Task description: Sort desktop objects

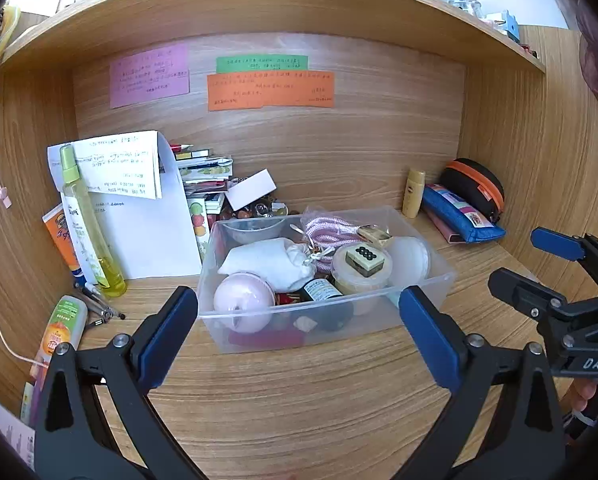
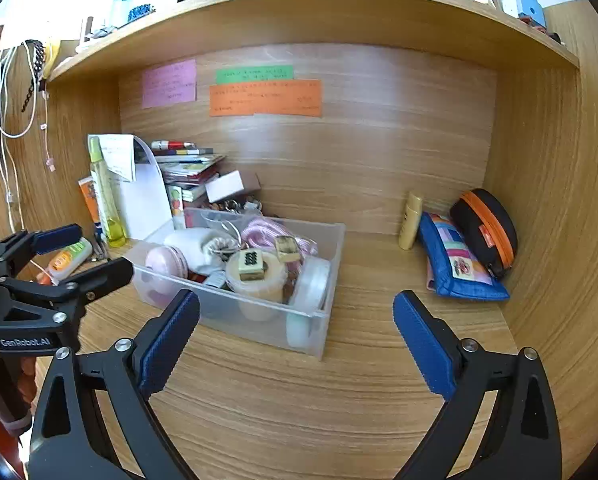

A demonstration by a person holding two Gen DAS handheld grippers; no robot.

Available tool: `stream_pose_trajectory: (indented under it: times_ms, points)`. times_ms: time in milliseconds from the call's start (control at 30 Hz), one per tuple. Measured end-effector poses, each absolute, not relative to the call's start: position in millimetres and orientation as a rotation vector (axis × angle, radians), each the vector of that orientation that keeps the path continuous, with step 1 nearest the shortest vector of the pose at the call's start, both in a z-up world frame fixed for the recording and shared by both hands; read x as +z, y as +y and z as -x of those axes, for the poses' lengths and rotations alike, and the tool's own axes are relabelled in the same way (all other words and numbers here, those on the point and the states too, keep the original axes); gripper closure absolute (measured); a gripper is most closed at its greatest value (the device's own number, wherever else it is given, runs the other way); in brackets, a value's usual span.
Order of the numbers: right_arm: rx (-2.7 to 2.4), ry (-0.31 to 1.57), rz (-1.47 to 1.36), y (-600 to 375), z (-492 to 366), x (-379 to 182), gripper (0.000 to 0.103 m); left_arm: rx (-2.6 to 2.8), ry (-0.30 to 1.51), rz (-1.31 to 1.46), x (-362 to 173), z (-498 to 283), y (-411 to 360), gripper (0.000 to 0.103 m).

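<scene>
Blue-padded fingers of our left gripper (image 1: 299, 312) frame the near view, jaws spread wide and holding nothing, poised above the wooden desk (image 1: 299, 400) with the clear plastic bin (image 1: 427, 284) just beyond the tips. Our right gripper (image 2: 297, 320) is likewise wide apart and empty, and it hangs near the bin's right front corner. From the left wrist view the bin lies with its long axis running left to right across the desk, its long wall facing us; from the right wrist view it sits turned, one corner pointing toward us. Inside it we see a pink round case (image 1: 244, 300) at the front left, a white drawstring pouch (image 1: 271, 260) behind that, a pink-and-white cord (image 1: 327, 230) at the back, a lidded tub (image 1: 361, 274) with a mahjong tile (image 1: 366, 258) lying on its lid, and a white round container (image 1: 411, 258) tilted against the right wall. A small dark bottle (image 1: 321, 290) lies on its side between the case and the tub. Left of the bin a tall yellow spray bottle (image 1: 87, 224) stands upright against leaning white papers (image 1: 147, 232). Against the right wall a blue pencil pouch (image 2: 461, 266) leans with its long axis running back to front, a black case with an orange zipper (image 2: 485, 230) touching it behind, and a small yellow bottle (image 2: 410, 220) stands upright just to their left.
</scene>
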State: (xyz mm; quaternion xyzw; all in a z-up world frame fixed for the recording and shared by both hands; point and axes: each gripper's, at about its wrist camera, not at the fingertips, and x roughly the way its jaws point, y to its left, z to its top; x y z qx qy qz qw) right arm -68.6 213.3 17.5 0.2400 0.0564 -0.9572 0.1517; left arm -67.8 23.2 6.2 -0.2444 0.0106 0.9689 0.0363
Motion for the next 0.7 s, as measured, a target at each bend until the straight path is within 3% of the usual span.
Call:
stream_pose_trajectory:
  times_ms: [700]
  points:
    - [-2.791,0.122,-0.703,232.6,80.5,20.6,0.005,2.984,0.074,0.675,1.9,60.5,29.9,0.000]
